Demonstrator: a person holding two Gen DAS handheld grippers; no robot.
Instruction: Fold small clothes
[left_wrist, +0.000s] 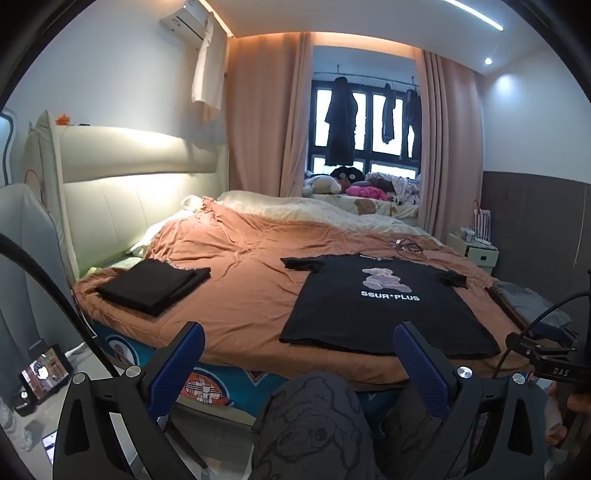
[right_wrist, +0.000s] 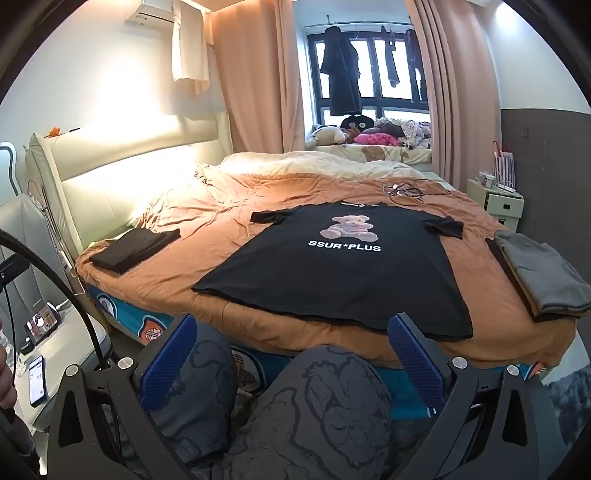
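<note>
A black T-shirt (left_wrist: 384, 306) with a teddy bear print and "SSUR*PLUS" lies spread flat, front up, near the front edge of the orange bedspread (left_wrist: 240, 258); it also shows in the right wrist view (right_wrist: 332, 273). My left gripper (left_wrist: 299, 343) is open and empty, held in front of the bed edge, short of the shirt's hem. My right gripper (right_wrist: 291, 332) is open and empty, also just short of the hem; part of it shows at the right of the left wrist view (left_wrist: 546, 347).
A folded black garment (left_wrist: 153, 286) lies at the bed's left. A stack of folded grey and dark clothes (right_wrist: 543, 275) sits at the right edge. Cables (right_wrist: 406, 190) lie behind the shirt. My patterned knees (right_wrist: 314, 406) are below the grippers. A phone (left_wrist: 46, 373) stands on the left.
</note>
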